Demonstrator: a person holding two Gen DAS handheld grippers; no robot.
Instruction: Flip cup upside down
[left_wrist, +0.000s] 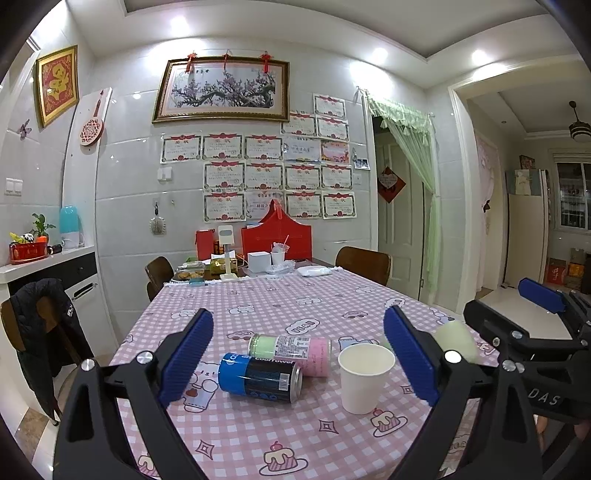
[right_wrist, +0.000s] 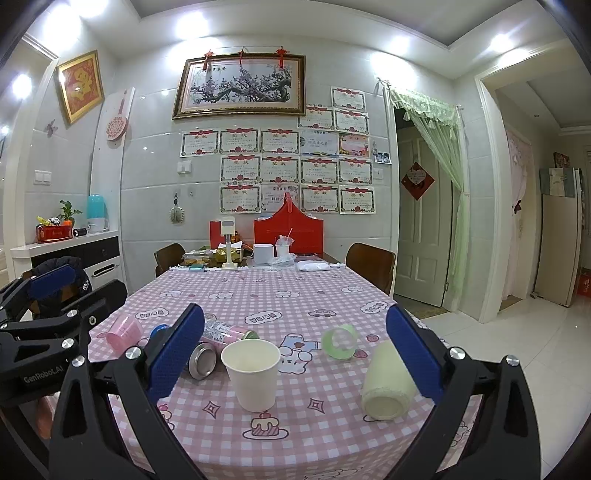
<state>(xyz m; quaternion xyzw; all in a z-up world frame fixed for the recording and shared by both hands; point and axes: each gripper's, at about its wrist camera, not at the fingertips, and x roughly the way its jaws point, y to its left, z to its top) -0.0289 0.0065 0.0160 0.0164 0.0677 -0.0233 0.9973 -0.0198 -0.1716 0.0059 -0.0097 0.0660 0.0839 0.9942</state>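
Note:
A white paper cup stands upright, mouth up, on the pink checked tablecloth. It also shows in the right wrist view. My left gripper is open and empty, held above the table; the cup sits just inside its right finger. My right gripper is open and empty, with the cup between its fingers, nearer the left one. Neither gripper touches the cup.
A blue and black can and a pink and green bottle lie left of the cup. A pale green cup lies on its side to the right, a green ring-shaped lid behind it, a pink cup far left. Chairs and clutter stand at the far end.

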